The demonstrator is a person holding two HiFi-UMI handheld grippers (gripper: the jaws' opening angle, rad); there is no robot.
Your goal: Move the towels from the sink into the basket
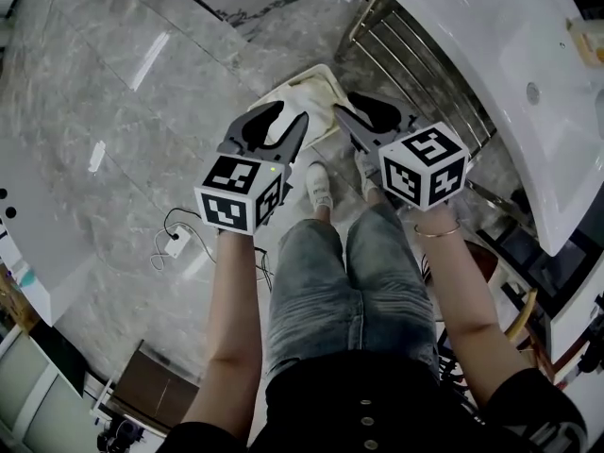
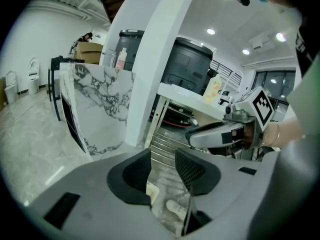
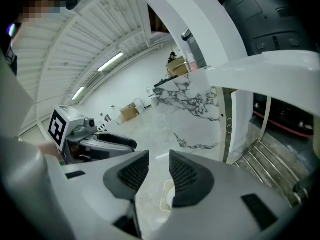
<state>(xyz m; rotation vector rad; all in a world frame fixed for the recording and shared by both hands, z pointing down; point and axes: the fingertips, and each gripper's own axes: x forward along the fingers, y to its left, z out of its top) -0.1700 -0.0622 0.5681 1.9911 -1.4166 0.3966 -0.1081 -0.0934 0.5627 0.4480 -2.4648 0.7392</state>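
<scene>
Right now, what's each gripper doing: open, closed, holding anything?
Left gripper: open, nothing between its jaws.
Right gripper: open, nothing between its jaws.

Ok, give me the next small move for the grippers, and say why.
Probably raise both toward the sink: the left gripper and right gripper hover empty, jaws apart, over the basket on the floor, which already holds what looks like a white towel.
</scene>
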